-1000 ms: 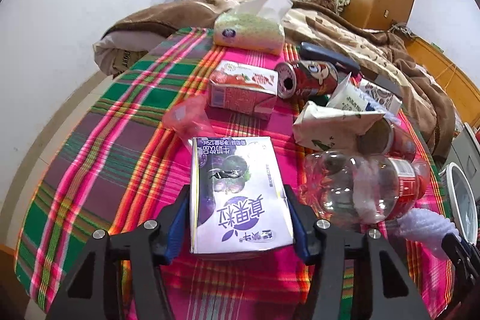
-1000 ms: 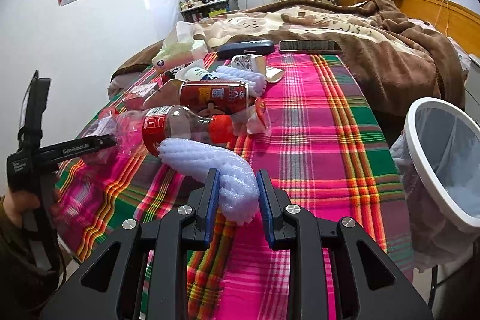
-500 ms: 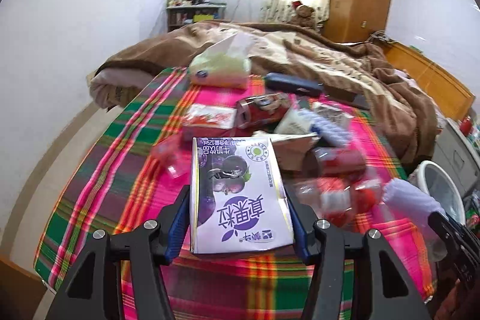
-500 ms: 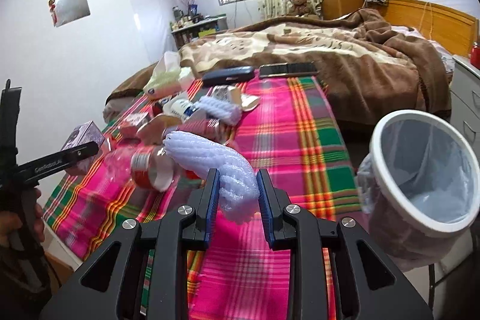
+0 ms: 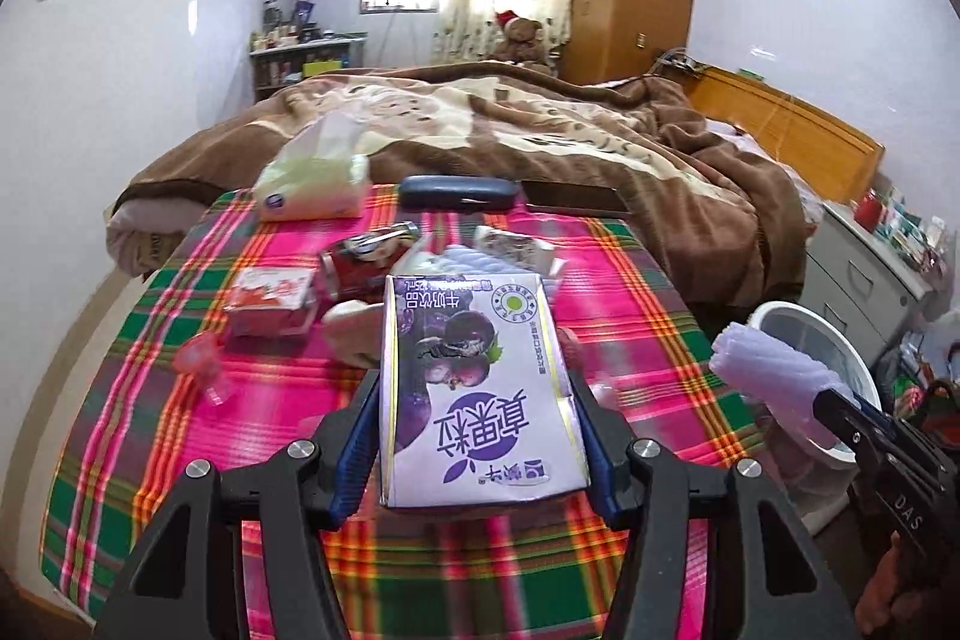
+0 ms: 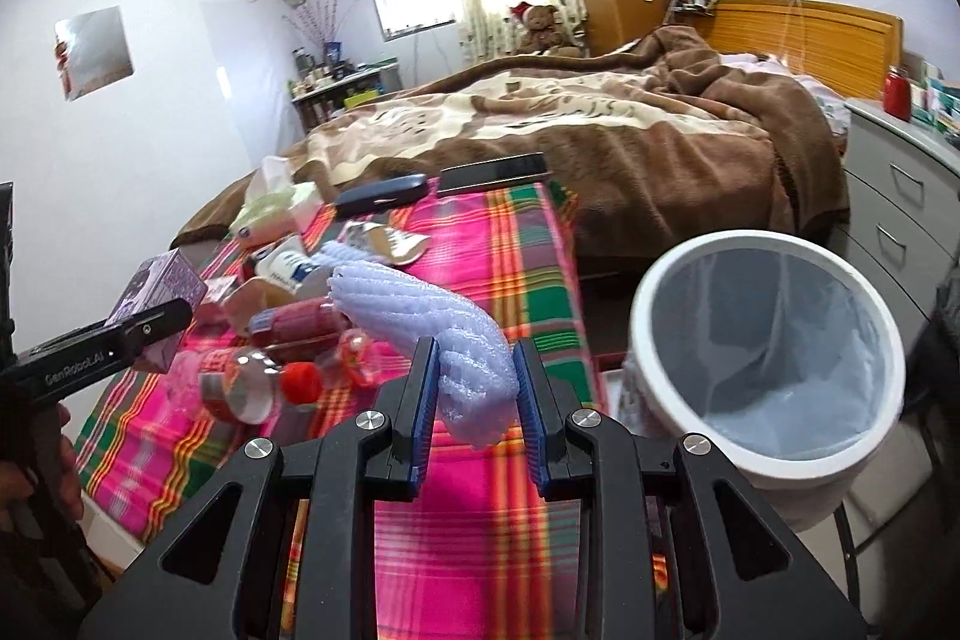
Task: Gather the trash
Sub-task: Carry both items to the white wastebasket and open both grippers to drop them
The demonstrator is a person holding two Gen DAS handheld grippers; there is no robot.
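Note:
My left gripper (image 5: 477, 436) is shut on a purple and white milk carton (image 5: 474, 388) and holds it well above the plaid table (image 5: 630, 328). The carton also shows in the right wrist view (image 6: 162, 289). My right gripper (image 6: 474, 388) is shut on a white foam fruit net (image 6: 420, 316), lifted off the table, left of the white trash bin (image 6: 762, 364). The net (image 5: 774, 370) and bin (image 5: 804, 340) also show at the right of the left wrist view.
On the table lie a clear bottle with a red cap (image 6: 264, 382), a red can (image 5: 360, 262), a red carton (image 5: 270, 298), a tissue pack (image 5: 312, 184), a dark case (image 5: 459, 192) and a phone (image 6: 492, 172). A bed (image 6: 600, 124) lies behind, drawers (image 6: 900, 196) at right.
Both grippers have risen well above the table with their loads. The right gripper has swung toward the bin, which now looms larger at its right.

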